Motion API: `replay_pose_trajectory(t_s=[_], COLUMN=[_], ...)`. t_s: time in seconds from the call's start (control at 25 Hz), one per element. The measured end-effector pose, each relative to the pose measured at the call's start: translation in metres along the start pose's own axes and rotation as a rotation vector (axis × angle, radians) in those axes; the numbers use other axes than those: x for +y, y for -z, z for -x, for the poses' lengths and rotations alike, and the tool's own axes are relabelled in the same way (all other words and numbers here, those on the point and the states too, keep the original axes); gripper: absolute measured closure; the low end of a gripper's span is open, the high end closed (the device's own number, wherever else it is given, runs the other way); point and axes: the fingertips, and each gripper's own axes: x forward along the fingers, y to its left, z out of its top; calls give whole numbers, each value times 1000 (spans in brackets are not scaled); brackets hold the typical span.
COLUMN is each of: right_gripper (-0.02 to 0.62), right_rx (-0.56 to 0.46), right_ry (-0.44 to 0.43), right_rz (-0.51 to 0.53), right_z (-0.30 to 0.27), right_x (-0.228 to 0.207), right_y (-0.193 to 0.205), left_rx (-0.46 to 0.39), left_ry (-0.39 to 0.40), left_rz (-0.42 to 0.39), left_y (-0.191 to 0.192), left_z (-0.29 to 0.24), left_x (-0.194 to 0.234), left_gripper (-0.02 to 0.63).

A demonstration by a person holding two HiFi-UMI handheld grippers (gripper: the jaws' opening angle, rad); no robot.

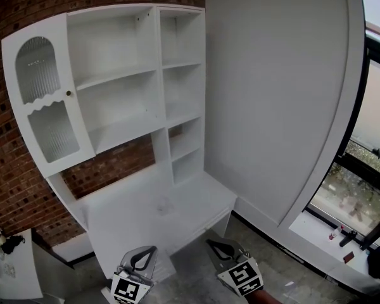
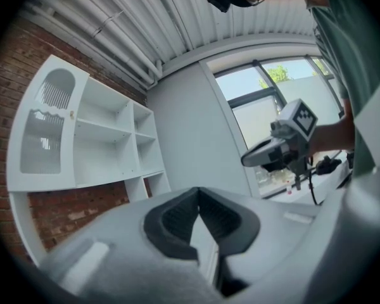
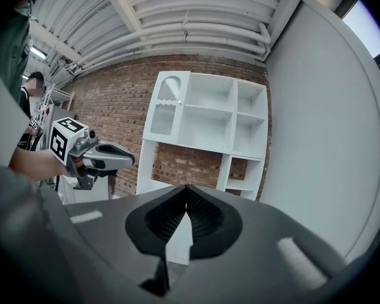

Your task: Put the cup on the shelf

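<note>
A white shelf unit (image 1: 133,75) stands against the brick wall, and its open compartments hold nothing. It also shows in the left gripper view as the shelf unit (image 2: 114,144) and in the right gripper view as the shelf unit (image 3: 209,119). On the white desk top (image 1: 126,223) beneath it sits a faint, clear cup (image 1: 163,204). My left gripper (image 1: 154,249) and right gripper (image 1: 209,241) hover side by side at the desk's near edge, well short of the cup. Both are shut with nothing between their fingers: left gripper (image 2: 198,187), right gripper (image 3: 187,185).
A cabinet door with ribbed glass (image 1: 44,100) hangs open at the unit's left. A tall white panel (image 1: 272,106) closes the right side, with a window (image 1: 367,163) and a sill holding small items (image 1: 342,239) beyond. A small white table (image 1: 9,268) stands at the far left.
</note>
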Motion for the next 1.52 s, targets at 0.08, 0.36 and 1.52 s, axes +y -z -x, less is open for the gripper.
replay_pose_trajectory(t_s=[0.08, 0.36, 1.52], right_gripper=[589, 589, 589], right_rx=[1, 13, 15], right_ry=[4, 21, -291], right_rz=[-1, -1, 37], right_z=[-4, -16, -182], right_x=[-2, -6, -45], right_y=[0, 0, -5], left_rx=[-2, -11, 114], left_ry=[1, 18, -253], left_rz=[3, 7, 40], left_y=[1, 6, 52], left_z=[-3, -12, -56], left_x=[5, 16, 121], left_gripper=[603, 603, 603])
